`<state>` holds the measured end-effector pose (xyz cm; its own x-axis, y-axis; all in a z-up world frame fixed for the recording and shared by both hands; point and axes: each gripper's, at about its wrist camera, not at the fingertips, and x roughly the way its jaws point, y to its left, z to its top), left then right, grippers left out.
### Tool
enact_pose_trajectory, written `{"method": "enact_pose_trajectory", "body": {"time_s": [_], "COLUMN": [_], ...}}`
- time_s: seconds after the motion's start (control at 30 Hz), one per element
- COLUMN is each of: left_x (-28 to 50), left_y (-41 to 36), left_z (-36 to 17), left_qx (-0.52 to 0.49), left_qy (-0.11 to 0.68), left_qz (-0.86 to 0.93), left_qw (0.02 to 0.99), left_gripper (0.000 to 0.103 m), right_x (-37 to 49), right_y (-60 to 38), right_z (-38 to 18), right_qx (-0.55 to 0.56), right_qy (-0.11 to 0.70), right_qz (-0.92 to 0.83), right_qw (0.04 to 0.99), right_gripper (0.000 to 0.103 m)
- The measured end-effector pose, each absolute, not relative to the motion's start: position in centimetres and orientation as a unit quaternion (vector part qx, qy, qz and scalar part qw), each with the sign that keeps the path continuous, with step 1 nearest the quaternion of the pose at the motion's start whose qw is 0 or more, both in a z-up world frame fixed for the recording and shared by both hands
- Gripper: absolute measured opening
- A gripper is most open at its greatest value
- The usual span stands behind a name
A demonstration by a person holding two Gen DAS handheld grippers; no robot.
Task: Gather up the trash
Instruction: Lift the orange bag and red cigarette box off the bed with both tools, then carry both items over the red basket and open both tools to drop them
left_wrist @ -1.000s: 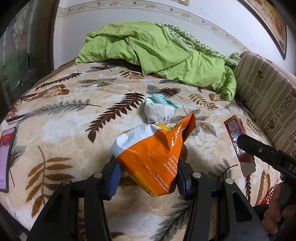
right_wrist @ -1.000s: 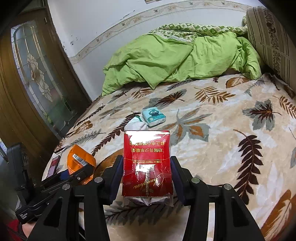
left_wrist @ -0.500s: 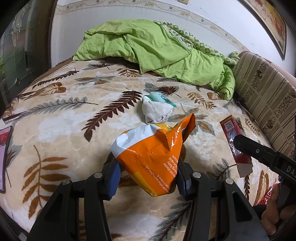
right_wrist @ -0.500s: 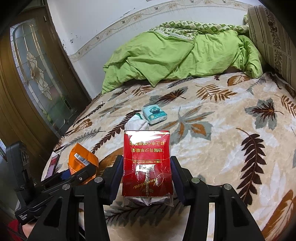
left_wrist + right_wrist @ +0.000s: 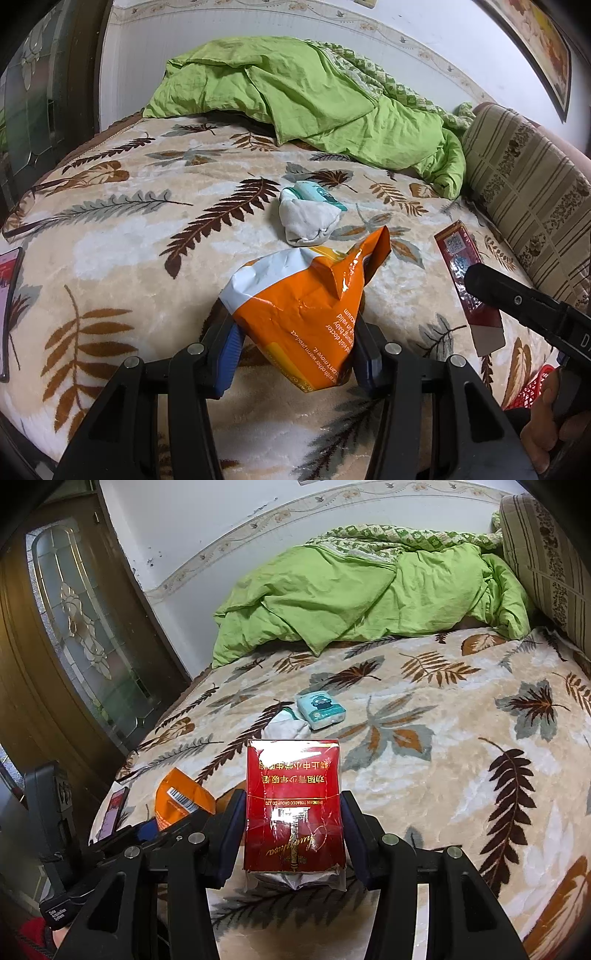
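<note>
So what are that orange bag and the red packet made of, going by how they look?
The orange bag looks like thin plastic or foil film: glossy, sharply creased, with bright glints. The red packet seems to be printed card under a clear shiny wrap, which wrinkles and reflects light; silvery foil shows at its lower end. The white bundle behind appears to be soft, matte cloth, perhaps socks.

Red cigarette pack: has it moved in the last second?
Yes, slightly. In the left wrist view the red cigarette pack has drifted left, away from the striped cushion.
</note>
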<state>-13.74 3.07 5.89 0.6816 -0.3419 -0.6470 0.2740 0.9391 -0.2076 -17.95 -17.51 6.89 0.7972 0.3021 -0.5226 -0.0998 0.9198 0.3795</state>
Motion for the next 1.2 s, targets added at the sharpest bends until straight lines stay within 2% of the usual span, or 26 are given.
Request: {"method": "enact_pose_trajectory", "body": {"time_s": [0.87, 1.2], "left_x": [-15.1, -18.4], "left_y": [3.0, -1.8], "left_z": [6.8, 9.2], "left_qx": [-0.054, -0.027], "left_qy": [0.361, 0.354], "left_qz": [-0.189, -0.272], "left_qw": [0.912, 0.894], "left_gripper": [0.05, 0.05], "right_x": [-19.1, -25.5], "right_y": [-17.7, -23.4], "right_z": [8.0, 9.0], "right_qx": [0.178, 0.255], "right_qy": [0.292, 0.29], "right_qz": [0.108, 0.081], "right_qw": [0.934, 0.919], "right_gripper": [0.053, 0.053]}}
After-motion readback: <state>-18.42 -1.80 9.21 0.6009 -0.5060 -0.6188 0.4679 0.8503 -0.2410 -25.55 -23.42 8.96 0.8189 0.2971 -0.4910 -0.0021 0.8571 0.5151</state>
